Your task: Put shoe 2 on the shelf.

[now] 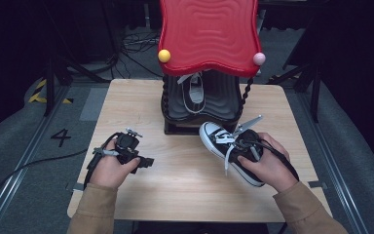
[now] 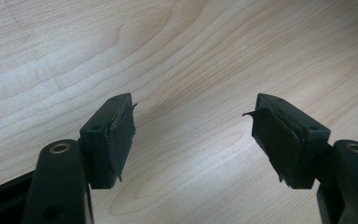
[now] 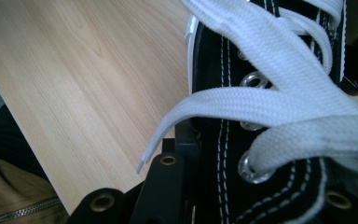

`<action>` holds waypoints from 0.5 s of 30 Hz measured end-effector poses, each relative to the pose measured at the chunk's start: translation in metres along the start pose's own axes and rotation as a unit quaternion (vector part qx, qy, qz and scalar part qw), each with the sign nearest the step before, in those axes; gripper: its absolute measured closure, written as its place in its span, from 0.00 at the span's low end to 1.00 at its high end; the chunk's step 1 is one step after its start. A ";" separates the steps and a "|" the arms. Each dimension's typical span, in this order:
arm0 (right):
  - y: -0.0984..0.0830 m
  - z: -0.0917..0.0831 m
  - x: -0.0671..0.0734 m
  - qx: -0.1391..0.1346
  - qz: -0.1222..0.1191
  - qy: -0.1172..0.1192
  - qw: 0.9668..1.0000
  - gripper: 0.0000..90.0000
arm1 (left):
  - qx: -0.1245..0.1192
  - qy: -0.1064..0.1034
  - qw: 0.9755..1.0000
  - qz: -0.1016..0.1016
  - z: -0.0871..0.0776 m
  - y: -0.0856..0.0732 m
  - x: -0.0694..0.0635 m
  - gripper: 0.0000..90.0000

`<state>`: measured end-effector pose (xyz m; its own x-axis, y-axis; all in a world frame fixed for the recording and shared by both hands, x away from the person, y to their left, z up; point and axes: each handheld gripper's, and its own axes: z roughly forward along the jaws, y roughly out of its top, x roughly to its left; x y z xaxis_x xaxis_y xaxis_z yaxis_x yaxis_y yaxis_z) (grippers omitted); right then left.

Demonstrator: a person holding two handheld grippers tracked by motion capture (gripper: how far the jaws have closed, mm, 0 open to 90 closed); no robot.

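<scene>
Black canvas and white laces are crowding the right gripper view: my right fingers [image 3: 242, 186] are clamping the side of the sneaker [image 1: 231, 151], one finger [image 3: 168, 186] lying outside the eyelet row. In the high view, the sneaker is sitting right of centre, tilted, toe toward the upper left, above the pale wooden counter [image 1: 175, 185]. My left fingers [image 2: 193, 135] are standing wide apart and holding nothing, over bare wood at lower left. A second sneaker [image 1: 194, 92] is resting on the black shelf of the red-topped rack [image 1: 209, 29] at upper centre.
</scene>
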<state>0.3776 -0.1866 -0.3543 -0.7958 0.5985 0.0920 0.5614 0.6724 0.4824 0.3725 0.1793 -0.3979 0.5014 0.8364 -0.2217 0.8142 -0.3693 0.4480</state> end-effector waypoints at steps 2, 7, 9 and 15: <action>0.002 -0.004 -0.001 -0.002 -0.001 0.009 1.000 0.96 | -0.002 0.000 1.000 0.000 -0.002 0.000 0.000 0.34; 0.007 -0.013 -0.004 -0.009 -0.002 0.018 1.000 0.96 | -0.004 0.001 1.000 -0.001 -0.003 -0.001 0.000 0.34; 0.009 -0.018 -0.005 -0.013 -0.003 0.013 1.000 0.97 | -0.003 0.001 1.000 -0.001 -0.003 -0.001 0.001 0.34; 0.020 -0.034 -0.011 -0.026 0.006 -0.017 1.000 0.96 | 0.000 0.000 1.000 -0.001 -0.002 -0.002 0.002 0.33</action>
<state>0.3899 -0.1944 -0.3157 -0.7804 0.6216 0.0681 0.5576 0.6425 0.5257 0.3707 0.1825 -0.3974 0.5002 0.8367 -0.2232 0.8148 -0.3675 0.4483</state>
